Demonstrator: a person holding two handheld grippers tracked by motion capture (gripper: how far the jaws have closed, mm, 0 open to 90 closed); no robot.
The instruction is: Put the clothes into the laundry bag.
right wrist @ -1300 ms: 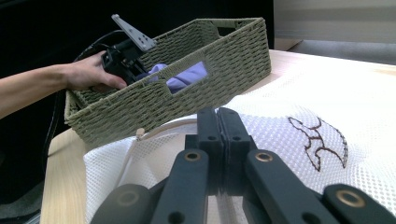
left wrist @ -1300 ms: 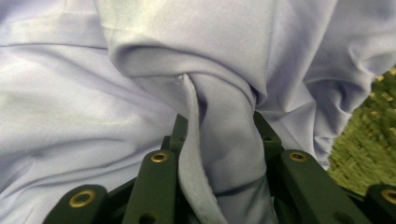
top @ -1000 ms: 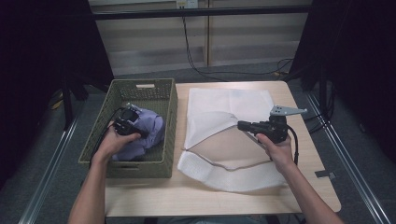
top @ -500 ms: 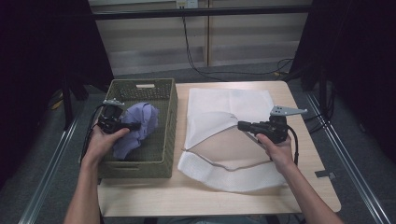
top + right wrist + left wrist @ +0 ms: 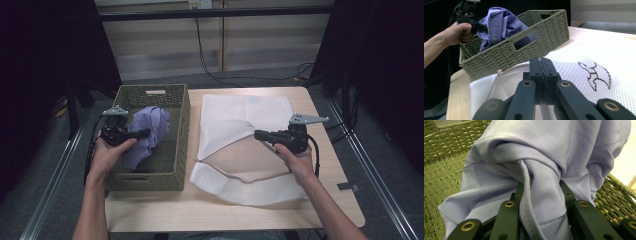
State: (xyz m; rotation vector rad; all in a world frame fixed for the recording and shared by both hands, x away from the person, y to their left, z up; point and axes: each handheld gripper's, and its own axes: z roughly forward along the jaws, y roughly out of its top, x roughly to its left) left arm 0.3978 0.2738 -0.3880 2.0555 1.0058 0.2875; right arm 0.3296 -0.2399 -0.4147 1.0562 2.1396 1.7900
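A lavender cloth (image 5: 150,127) (image 5: 536,157) (image 5: 501,22) hangs bunched over the green woven basket (image 5: 150,177) (image 5: 439,170) (image 5: 536,32) at the table's left. My left gripper (image 5: 145,133) (image 5: 541,192) (image 5: 484,27) is shut on a fold of it, held above the basket's left side. A white mesh bag (image 5: 240,115) (image 5: 599,50) lies flat to the right of the basket. My right gripper (image 5: 257,134) (image 5: 541,62) is shut on the bag's upper layer and holds it raised, so the mouth gapes toward the basket.
The wooden table (image 5: 200,215) shows bare along its front edge. A brown stitched mark (image 5: 595,75) sits on the mesh. Dark curtains and metal rails flank the table, and cables run over the floor behind it.
My left gripper has risen and drawn left, lifting the lavender cloth higher in the basket. The right gripper and the bag have kept still.
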